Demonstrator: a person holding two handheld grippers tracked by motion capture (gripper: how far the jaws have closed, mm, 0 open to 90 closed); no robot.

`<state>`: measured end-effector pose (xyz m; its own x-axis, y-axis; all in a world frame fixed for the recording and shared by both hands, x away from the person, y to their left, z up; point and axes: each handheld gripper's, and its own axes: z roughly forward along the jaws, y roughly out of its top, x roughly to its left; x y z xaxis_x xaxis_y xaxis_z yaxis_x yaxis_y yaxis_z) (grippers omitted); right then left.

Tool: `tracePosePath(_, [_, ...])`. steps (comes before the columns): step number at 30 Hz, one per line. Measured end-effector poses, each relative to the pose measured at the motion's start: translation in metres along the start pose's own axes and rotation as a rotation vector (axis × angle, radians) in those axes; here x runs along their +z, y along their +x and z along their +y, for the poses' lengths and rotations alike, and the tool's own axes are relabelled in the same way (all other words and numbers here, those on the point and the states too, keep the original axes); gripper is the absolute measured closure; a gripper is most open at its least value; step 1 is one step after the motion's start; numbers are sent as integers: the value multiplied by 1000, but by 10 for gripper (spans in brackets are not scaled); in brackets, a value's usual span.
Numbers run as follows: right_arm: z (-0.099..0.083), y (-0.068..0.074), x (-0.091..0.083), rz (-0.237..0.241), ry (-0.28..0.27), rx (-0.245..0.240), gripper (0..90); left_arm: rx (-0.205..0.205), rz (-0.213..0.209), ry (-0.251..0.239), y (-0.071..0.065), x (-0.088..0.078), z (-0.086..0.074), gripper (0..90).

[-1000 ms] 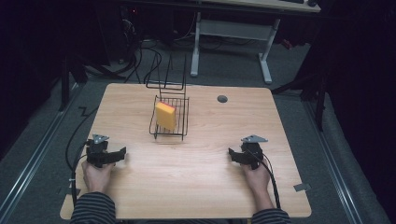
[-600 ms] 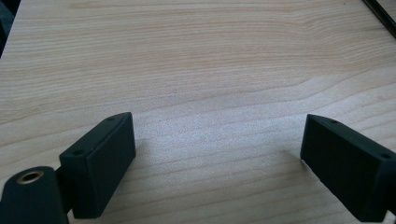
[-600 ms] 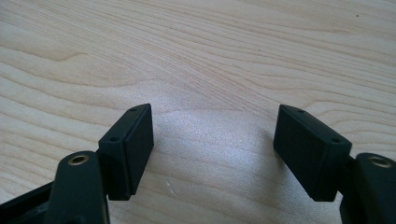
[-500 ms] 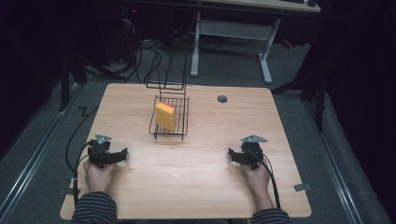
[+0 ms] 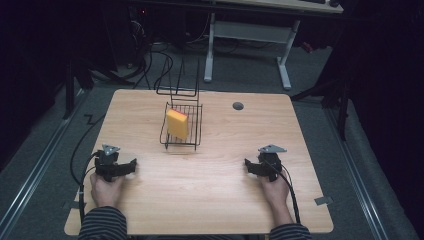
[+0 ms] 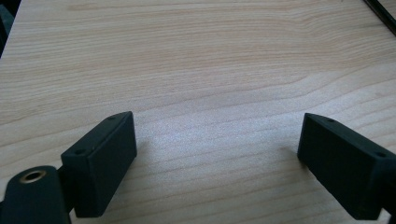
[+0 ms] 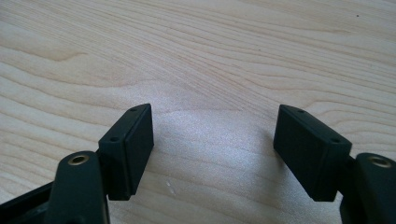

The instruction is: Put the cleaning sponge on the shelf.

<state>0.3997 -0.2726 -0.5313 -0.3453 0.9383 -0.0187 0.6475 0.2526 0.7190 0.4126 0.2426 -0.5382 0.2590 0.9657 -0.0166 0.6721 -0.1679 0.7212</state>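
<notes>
A black wire basket (image 5: 197, 131) stands at the table's far middle with a yellow sponge (image 5: 177, 124) leaning upright inside it. My left gripper (image 5: 131, 167) rests on the wooden table (image 5: 210, 195) at the near left and points right. It is open; its jaws have just been closing a little, with only bare wood between them (image 6: 217, 122). My right gripper (image 5: 248, 167) rests at the near right and points left. It is open too, over bare wood (image 7: 215, 113). Both are well short of the basket.
A round dark grommet (image 5: 238, 106) sits near the far edge, right of the basket. A cable (image 5: 79, 150) trails off the left edge from the left gripper. Beyond the table are a white desk frame (image 5: 285, 65) and dark floor.
</notes>
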Motion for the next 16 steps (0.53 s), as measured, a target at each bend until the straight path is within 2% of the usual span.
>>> tracePosePath(16, [0, 0, 0, 0, 0, 0, 291, 0, 0, -5, -1, -1, -1, 142])
